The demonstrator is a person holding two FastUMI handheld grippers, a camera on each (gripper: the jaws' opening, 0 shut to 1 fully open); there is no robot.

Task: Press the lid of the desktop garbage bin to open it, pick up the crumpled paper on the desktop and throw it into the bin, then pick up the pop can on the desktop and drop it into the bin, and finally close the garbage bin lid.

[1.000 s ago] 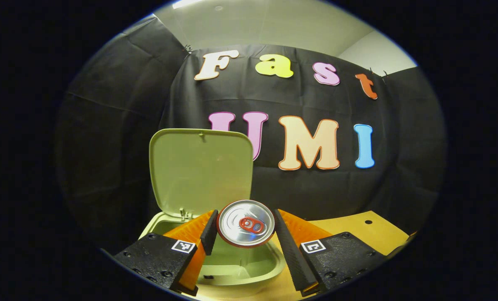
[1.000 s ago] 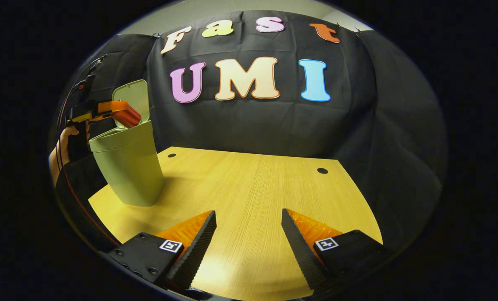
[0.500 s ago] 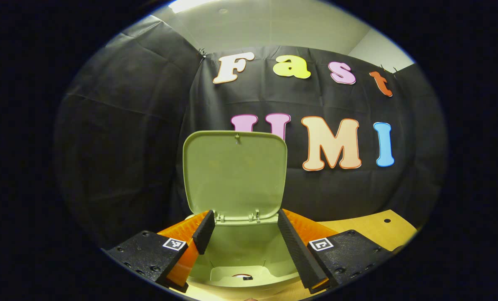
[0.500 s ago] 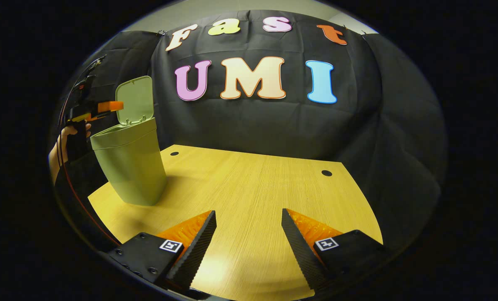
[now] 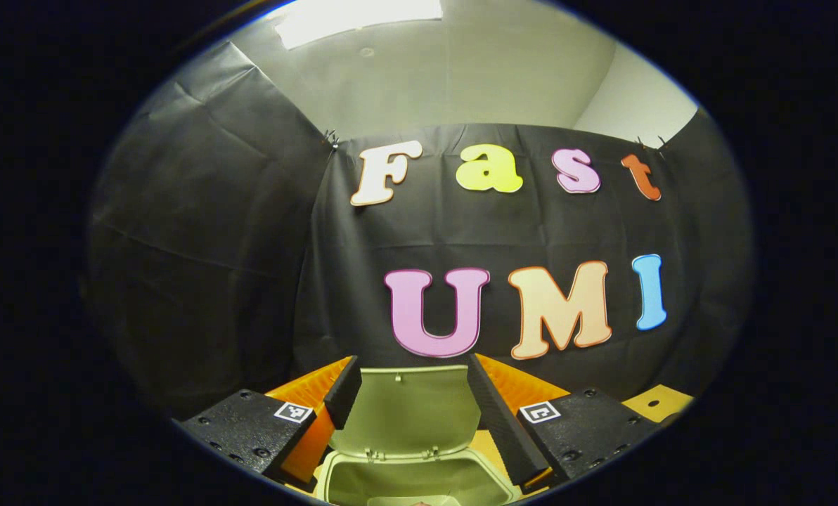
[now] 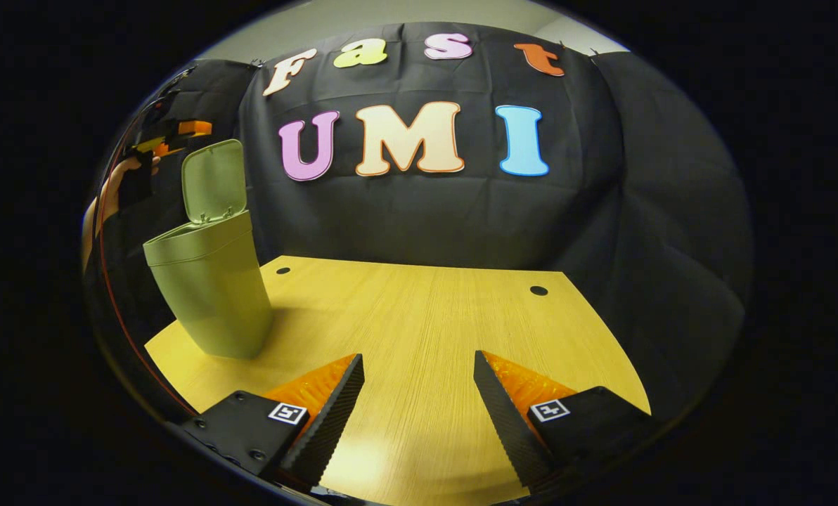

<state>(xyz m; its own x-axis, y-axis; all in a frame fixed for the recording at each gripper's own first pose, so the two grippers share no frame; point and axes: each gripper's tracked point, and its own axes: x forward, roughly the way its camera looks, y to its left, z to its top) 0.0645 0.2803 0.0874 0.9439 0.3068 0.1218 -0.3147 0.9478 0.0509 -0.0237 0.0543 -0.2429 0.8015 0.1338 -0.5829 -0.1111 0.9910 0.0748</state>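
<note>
Left tool [image 5: 406,383] above open bin; right tool [image 6: 419,383] idle over surface.

Left tool: fingers spread, nothing between them; the green bin [image 5: 419,481] sits below at 6 o'clock, its lid [image 5: 406,411] raised upright between the fingers. In the right gripper view this tool [image 6: 180,133] hangs just above the lid's top edge. Right tool: fingers spread, holding nothing, over the wooden surface [image 6: 426,330]; bin [image 6: 211,288] stands at 10 o'clock, well apart.
</note>
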